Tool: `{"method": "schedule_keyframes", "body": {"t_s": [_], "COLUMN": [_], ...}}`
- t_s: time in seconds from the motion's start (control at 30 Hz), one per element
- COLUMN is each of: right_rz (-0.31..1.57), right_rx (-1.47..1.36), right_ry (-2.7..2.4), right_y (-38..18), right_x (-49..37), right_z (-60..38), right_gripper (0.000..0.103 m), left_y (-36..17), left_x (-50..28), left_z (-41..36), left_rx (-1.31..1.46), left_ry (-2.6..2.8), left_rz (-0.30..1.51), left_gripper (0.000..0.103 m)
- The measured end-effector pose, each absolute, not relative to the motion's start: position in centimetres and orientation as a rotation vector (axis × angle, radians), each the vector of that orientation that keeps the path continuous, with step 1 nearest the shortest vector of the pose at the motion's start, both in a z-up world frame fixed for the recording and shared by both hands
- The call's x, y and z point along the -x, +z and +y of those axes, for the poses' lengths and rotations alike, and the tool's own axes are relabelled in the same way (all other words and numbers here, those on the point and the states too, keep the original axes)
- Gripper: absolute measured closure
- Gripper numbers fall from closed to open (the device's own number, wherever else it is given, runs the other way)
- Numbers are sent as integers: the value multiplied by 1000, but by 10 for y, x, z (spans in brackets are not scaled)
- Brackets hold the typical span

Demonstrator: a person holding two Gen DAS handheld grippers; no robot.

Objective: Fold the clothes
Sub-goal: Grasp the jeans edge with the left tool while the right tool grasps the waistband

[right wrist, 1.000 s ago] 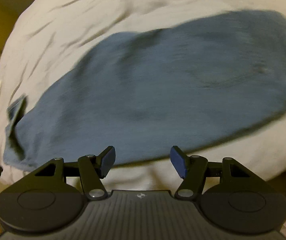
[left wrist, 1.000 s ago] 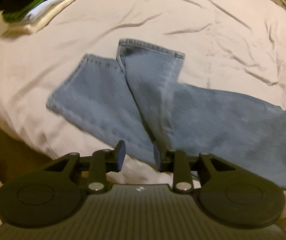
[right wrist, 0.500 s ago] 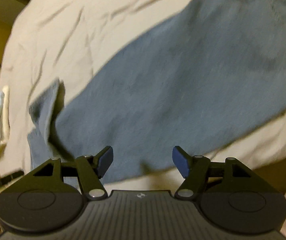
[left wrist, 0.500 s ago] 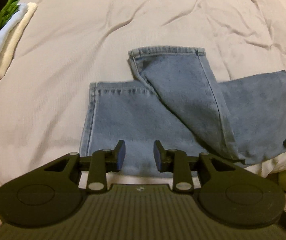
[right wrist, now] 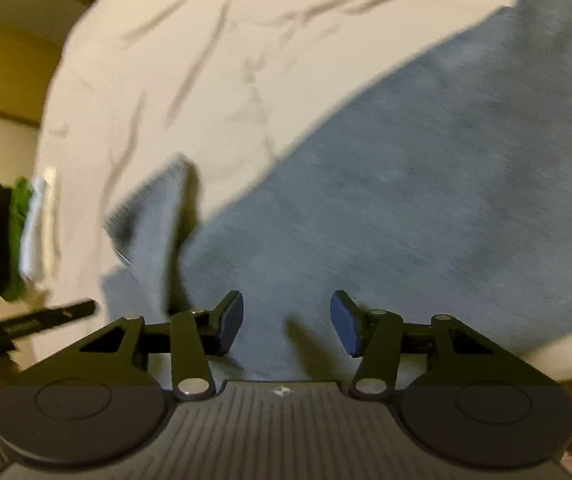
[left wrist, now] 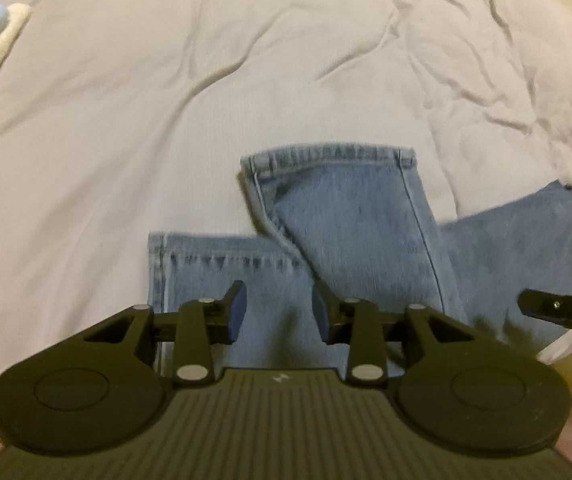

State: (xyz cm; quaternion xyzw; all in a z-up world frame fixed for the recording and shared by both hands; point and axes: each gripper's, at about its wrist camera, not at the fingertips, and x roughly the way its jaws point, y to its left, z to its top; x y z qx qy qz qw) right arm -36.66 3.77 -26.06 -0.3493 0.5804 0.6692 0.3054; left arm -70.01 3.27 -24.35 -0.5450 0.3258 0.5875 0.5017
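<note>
Denim jeans (left wrist: 350, 248): light blue, lay flat on a wrinkled pale bedsheet (left wrist: 205, 100) near the bed's front edge; one leg crossed over the other, both hems pointing away from the edge.
Left gripper (left wrist: 279, 312): hovered low over the nearer leg's hem end, jaws parted with a narrow gap, nothing between them.
Right gripper (right wrist: 286, 322): poised over the wider upper part of the jeans, jaws spread apart, empty; this view was blurred.
Folded stack (right wrist: 13, 240): black, green, pale blue and cream garments piled at the sheet's far left, well apart from the jeans.
</note>
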Motion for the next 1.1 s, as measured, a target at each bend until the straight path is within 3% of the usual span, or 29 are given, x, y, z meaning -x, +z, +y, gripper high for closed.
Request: {"method": "schedule_keyframes", "body": {"t_s": [0.17, 0.3, 0.37, 0.4, 0.43, 0.47, 0.53, 0.63, 0.77, 0.9, 1.0, 1.1], "right_rz": [1582, 1586, 1541, 1513, 1486, 1427, 1331, 1175, 953, 1142, 1290, 1435], "right_rx": [784, 695, 686, 678, 669, 674, 608, 467, 416, 593, 732, 774], "right_ry": [1755, 1728, 1712, 1714, 1715, 1724, 1739, 1792, 1814, 1738, 1665, 1584], "right_y": [-267, -277, -282, -283, -285, -281, -264, -226, -182, -223, -256, -282], "right_x": [405, 437, 451, 457, 463, 469, 473, 471, 477, 509, 534, 547], "right_z": [39, 34, 24, 18, 13, 6, -12, -52, -130, -169, -198, -219], "right_gripper": [50, 40, 41, 53, 80, 93, 100, 100, 100, 69, 68, 67], "left_y": [-266, -290, -299, -302, -305, -301, -283, -234, -199, -237, -258, -258], "left_x": [731, 747, 751, 753, 754, 756, 762, 779, 789, 802, 816, 818], "left_z": [62, 89, 99, 103, 108, 110, 111, 96, 54, 24, 17, 24], "left_rx": [1303, 1274, 1253, 1236, 1218, 1183, 1095, 949, 643, 521, 543, 610], "left_ry": [1297, 1142, 1056, 1015, 974, 943, 884, 744, 554, 446, 445, 470], "left_rz": [771, 762, 745, 742, 738, 733, 689, 546, 647, 981, 1104, 1069], "left_gripper": [62, 62, 68, 85, 85, 85, 86, 85, 82, 79, 79, 74]}}
